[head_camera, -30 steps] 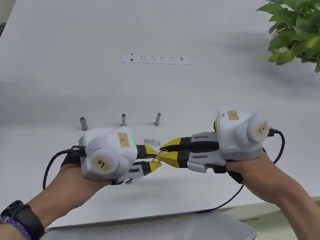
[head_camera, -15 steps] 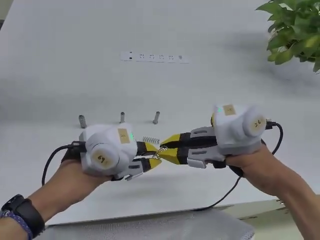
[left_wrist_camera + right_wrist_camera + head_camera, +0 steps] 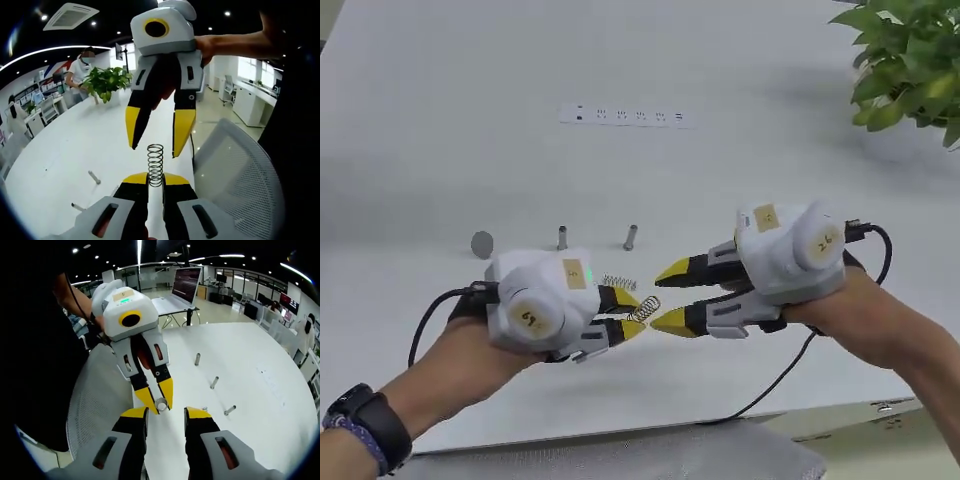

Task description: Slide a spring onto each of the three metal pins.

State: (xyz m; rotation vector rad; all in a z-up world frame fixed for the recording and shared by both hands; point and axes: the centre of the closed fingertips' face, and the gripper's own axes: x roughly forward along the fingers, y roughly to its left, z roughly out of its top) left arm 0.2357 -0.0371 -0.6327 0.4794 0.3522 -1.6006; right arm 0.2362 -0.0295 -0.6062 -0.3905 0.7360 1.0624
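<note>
Power strip point(image 3: 630, 117) far on white table point(image 3: 440, 90); plant point(image 3: 905, 60) right corner.

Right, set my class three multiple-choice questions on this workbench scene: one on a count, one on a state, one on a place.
1. How many metal pins are on the table?
A. two
B. three
C. five

2. How are the jaws of the right gripper?
A. open, holding nothing
B. shut on a pin
C. shut on a cable

3. Where is the raised spring?
A. on a pin
B. between the right gripper's jaws
C. between the jaws of the left gripper

Answers:
1 B: the head view shows three pins in a row.
2 A: its yellow tips stand apart with nothing between them.
3 C: the left gripper view shows its own jaws clamped on the spring's lower end.
</note>
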